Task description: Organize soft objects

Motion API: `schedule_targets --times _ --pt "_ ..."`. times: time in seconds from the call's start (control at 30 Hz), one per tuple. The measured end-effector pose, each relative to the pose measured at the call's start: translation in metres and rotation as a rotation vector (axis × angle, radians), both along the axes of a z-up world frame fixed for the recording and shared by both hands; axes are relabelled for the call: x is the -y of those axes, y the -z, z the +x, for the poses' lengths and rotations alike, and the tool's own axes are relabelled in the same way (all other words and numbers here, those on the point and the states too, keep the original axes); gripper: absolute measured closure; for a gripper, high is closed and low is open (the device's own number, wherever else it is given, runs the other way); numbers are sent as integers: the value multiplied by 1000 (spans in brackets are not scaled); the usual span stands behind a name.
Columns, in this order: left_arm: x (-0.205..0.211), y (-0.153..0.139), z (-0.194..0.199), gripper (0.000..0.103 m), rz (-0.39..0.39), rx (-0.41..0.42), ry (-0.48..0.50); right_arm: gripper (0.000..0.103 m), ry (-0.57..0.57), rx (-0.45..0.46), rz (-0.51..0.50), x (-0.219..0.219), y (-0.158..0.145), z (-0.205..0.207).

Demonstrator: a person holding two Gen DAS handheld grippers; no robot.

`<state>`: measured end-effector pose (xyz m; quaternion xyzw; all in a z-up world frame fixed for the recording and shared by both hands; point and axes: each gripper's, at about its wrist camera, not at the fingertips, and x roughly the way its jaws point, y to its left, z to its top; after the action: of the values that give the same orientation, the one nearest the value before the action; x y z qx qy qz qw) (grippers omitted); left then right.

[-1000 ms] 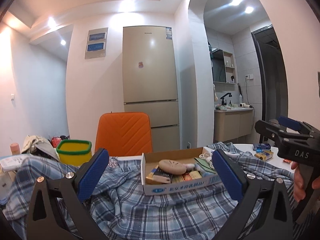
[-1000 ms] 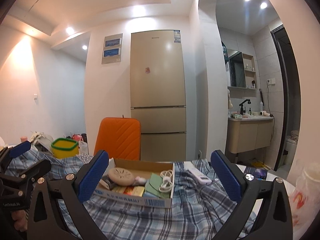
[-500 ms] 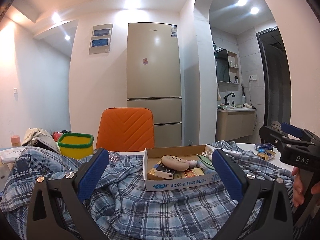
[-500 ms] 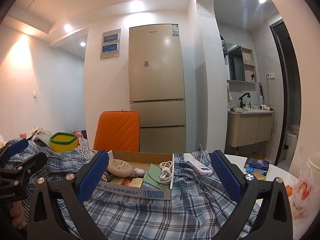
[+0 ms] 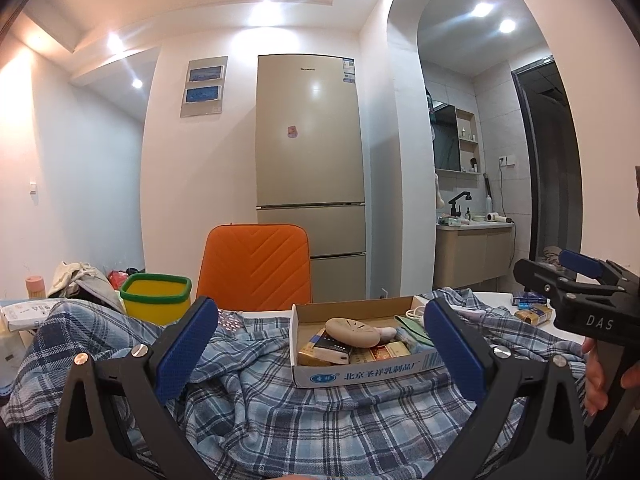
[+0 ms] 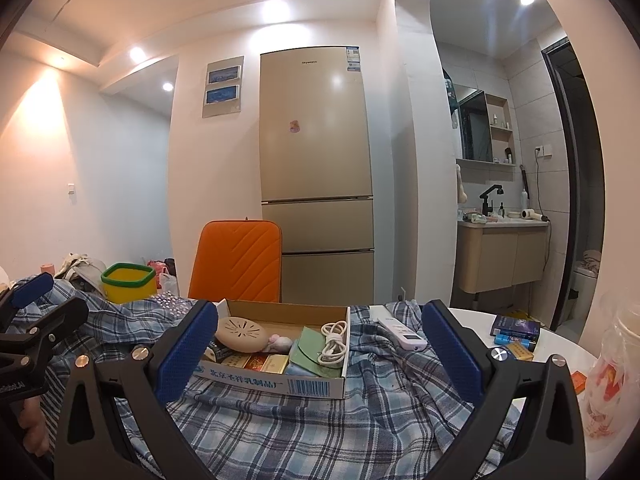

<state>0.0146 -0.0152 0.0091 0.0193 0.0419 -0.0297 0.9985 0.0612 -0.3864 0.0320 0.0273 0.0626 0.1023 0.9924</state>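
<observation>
A blue plaid cloth [image 5: 280,412] lies crumpled over the table and also shows in the right wrist view [image 6: 304,428]. An open cardboard box [image 5: 360,374] of small items sits on it; the right wrist view shows the box [image 6: 280,386] too. My left gripper [image 5: 320,352] is open and empty, held above the cloth in front of the box. My right gripper [image 6: 320,350] is open and empty, also above the cloth near the box. Each gripper appears at the edge of the other's view.
An orange chair [image 5: 256,264] stands behind the table. A yellow bin with a green rim [image 5: 155,296] sits at the left. A white remote [image 6: 400,330], small boxes [image 6: 516,330] and a plastic bag [image 6: 612,376] lie at the right. A fridge [image 5: 310,176] stands behind.
Both grippers have risen slightly and tilted, so the cloth and box sit lower in view. Both stay open and empty.
</observation>
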Motion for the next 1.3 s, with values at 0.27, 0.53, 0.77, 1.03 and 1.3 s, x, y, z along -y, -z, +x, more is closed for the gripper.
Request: schedule_targets --times 0.27,0.53,0.77,1.03,1.3 --pt "-2 0 0 0 -6 0 -8 0 -2 7 -9 -2 0 0" --pt "-2 1 4 0 0 -18 -17 0 -3 10 -12 -5 0 -2" --pt "-3 1 5 0 2 -23 -21 0 -3 10 -11 -4 0 -2" --pt "-5 0 8 0 4 -25 -24 0 -4 10 -13 -5 1 -3" --pt "-4 1 8 0 5 -27 -25 0 -4 8 -10 -4 1 -2"
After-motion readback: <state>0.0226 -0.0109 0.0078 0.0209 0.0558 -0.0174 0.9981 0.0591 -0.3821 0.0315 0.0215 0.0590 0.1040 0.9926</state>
